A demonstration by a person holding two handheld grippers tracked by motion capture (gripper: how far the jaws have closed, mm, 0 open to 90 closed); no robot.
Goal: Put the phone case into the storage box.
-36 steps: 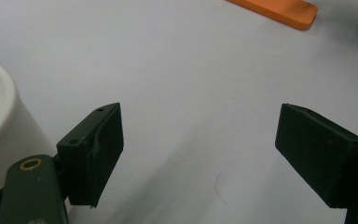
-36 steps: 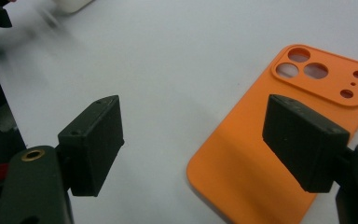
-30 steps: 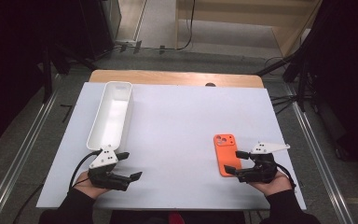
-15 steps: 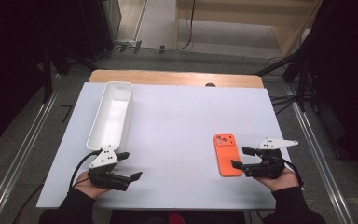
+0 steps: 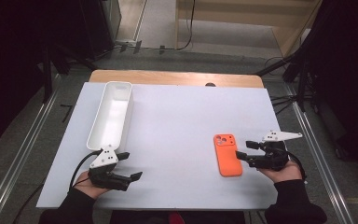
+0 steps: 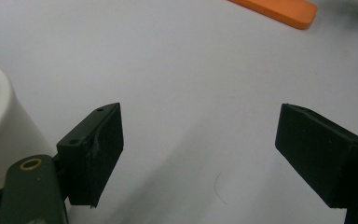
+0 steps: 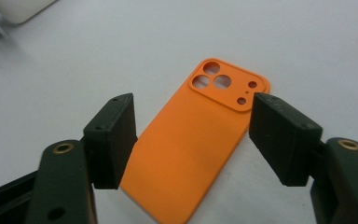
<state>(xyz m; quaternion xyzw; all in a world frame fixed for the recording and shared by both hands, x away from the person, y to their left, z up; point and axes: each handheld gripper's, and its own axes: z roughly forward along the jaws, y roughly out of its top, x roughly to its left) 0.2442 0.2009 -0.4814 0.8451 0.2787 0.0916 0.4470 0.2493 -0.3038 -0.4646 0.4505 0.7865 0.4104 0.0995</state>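
- The step in hand looks like the approach to a pick: the right tongs (image 7: 193,140) are lined up on the orange phone case (image 5: 227,154), with nothing gripped yet.
- The phone case lies flat on the white table (image 5: 177,121), back side up, camera cut-out at its far end, toward the near right of the table.
- In the right gripper view the right tongs are spread wide, one jaw on each side of the case's width; whether a jaw tip already brushes an edge is hard to tell from this angle.
- The left tongs (image 5: 129,167) rest near the front left edge, also released and holding nothing, just beside the near end of the long white tray (image 5: 122,92), which looks empty.
- Next move, as I judge it: lower the right tongs until the jaws straddle the case's long edges, then close. The case is thin and flat, so the jaws must come down almost to the table surface to catch it.
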